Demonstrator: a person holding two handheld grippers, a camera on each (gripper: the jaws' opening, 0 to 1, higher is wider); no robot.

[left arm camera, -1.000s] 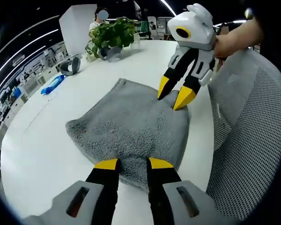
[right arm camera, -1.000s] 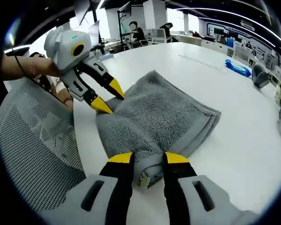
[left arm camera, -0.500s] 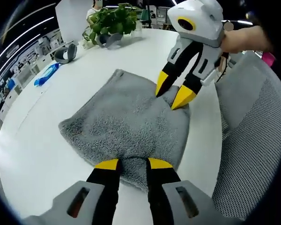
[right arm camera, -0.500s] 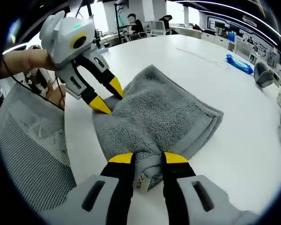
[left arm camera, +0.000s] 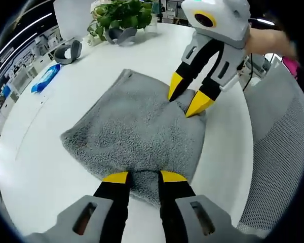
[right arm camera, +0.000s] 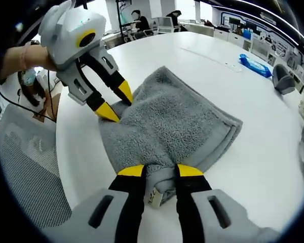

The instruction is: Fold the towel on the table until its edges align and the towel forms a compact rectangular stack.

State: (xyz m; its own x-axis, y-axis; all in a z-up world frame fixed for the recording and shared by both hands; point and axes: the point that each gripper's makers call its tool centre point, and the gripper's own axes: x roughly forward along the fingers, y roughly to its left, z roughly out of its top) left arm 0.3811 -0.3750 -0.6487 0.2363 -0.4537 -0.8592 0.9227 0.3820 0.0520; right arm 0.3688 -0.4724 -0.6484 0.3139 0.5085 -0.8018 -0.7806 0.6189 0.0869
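I am gripping the grey terry-cloth towel at two neighbouring corners, one in each claw. In the left gripper view my left claw is rising from the bottom centre of the frame with its yellow-tipped jaws closed down on the towel's near edge, cloth bunching between them. In the same view my right claw is coming down from the upper right, its jaws pinching the corner at the right end of that side. The right gripper view is showing the mirror of this: the right claw is clamping a thick folded corner with a small label poking out under it, and the left claw is biting the corner at the upper left.

The towel is lying on the round white bench, already doubled, its layered edge showing along the right side of the right gripper view. From both claws it is stretching away toward the free far edge, so the side I am holding is the line the next fold turns on, and I judge both claws must carry it forward together.

The pile is looking thick and soft, the outline roughly square but skewed, edges not yet aligned.
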